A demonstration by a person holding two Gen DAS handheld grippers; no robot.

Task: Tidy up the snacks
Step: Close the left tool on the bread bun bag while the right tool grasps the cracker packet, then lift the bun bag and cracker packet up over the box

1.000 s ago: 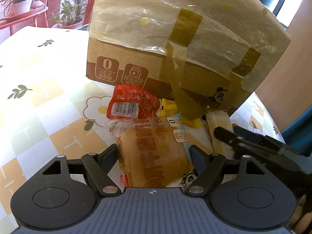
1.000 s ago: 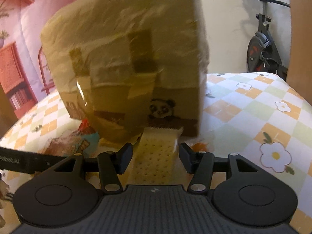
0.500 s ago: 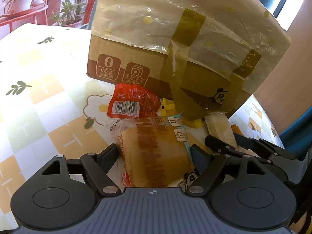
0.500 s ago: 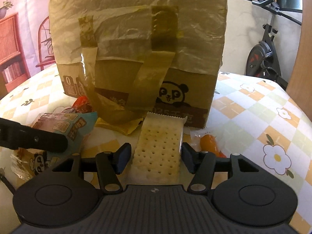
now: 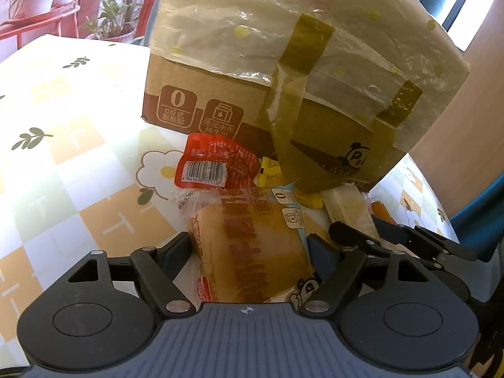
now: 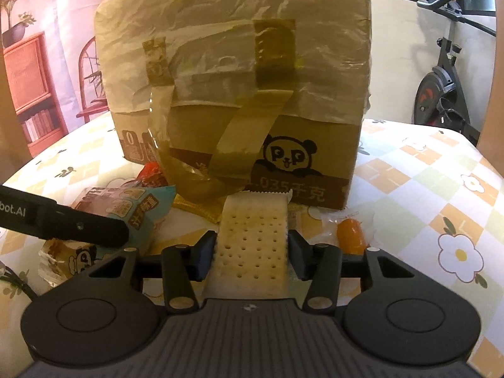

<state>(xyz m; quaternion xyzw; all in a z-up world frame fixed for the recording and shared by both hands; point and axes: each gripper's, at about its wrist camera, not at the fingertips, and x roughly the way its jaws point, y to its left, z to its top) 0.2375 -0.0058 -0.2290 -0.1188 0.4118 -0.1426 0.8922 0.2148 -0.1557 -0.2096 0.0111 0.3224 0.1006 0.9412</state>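
Left gripper (image 5: pixel 249 249) has its jaws closed against the sides of a bread pack (image 5: pixel 252 245), lying on the table (image 5: pixel 94 163) before the box (image 5: pixel 239 100). Right gripper (image 6: pixel 252 249) clamps a cracker pack (image 6: pixel 253 242) whose far end touches the box; a red packet (image 5: pixel 217 165) and an orange snack (image 6: pixel 349 231) lie nearby

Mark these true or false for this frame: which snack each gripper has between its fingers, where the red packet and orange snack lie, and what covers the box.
1. The left gripper brackets the bread packet. True.
2. The right gripper brackets the red packet. False: the cracker pack.
3. The cardboard box is bare. False: a plastic bag covers its top.
4. The orange snack lies right of the cracker pack. True.
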